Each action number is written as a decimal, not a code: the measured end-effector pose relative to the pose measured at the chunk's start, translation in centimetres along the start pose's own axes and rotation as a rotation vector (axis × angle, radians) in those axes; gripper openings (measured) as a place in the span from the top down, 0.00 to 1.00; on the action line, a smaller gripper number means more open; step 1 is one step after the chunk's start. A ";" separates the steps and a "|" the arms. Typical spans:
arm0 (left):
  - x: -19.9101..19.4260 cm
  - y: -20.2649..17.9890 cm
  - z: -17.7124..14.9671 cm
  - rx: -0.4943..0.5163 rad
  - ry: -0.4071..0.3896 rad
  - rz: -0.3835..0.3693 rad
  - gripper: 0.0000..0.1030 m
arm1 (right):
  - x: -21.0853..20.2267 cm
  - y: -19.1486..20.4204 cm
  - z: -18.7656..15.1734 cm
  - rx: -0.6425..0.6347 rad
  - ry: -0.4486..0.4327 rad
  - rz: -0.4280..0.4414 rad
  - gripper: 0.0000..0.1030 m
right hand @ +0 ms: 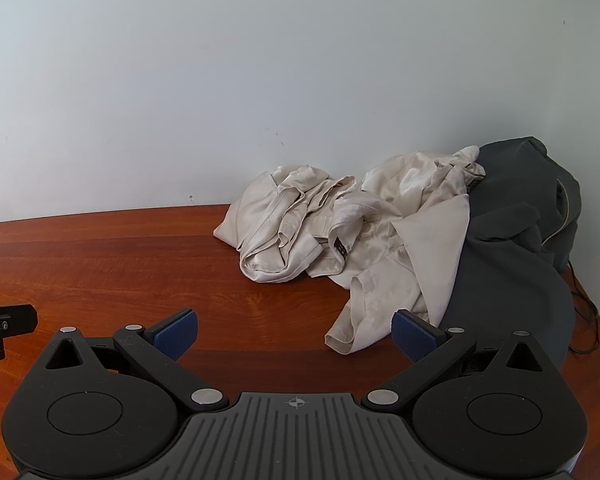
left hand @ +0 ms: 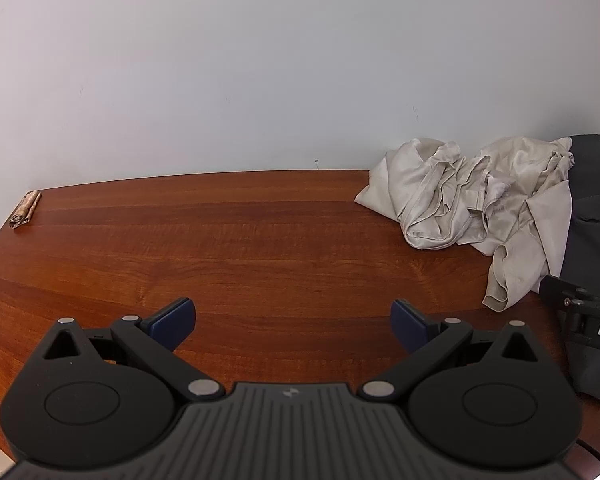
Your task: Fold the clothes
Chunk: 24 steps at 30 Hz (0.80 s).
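A crumpled cream satin garment (left hand: 480, 200) (right hand: 340, 232) lies in a heap on the reddish wooden table (left hand: 260, 240) (right hand: 120, 272), against the wall at the right. A dark grey garment (left hand: 592, 208) (right hand: 512, 264) is piled beside and partly under it, further right. My left gripper (left hand: 292, 326) hovers open over bare wood, well left of the clothes. My right gripper (right hand: 294, 334) is open too, with nothing between its blue pads; its right pad (right hand: 414, 338) sits just in front of the cream garment's near hem.
A small brown rolled object (left hand: 26, 210) lies at the table's far left corner. A pale wall (left hand: 260, 60) runs along the table's back edge. The right gripper's black body (left hand: 580, 312) shows at the left view's right edge. A thin black cable (right hand: 584, 312) trails off the table's right side.
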<state>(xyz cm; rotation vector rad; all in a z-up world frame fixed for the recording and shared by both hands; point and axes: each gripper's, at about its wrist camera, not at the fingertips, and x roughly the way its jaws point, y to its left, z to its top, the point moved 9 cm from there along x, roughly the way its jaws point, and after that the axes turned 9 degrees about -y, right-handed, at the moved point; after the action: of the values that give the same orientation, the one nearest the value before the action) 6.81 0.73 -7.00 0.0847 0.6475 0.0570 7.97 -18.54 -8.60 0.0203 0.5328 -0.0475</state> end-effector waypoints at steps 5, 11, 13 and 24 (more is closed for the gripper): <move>-0.2 0.2 -0.1 0.006 0.006 0.010 0.00 | 0.0 0.6 0.0 0.000 -0.001 -0.009 0.00; 0.3 0.0 0.2 0.010 0.014 0.015 0.00 | 0.1 0.5 -0.1 0.001 0.002 -0.008 0.00; 0.4 0.0 0.2 0.011 0.016 0.015 0.00 | 0.2 0.5 -0.1 0.002 0.003 -0.006 0.00; 0.9 0.1 0.3 0.010 0.018 0.021 0.00 | 0.4 0.3 -0.1 0.002 0.006 -0.007 0.00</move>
<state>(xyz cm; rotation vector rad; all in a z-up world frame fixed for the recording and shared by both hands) 7.74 0.93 -7.30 0.1008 0.6650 0.0746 8.31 -18.29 -8.89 0.0210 0.5389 -0.0546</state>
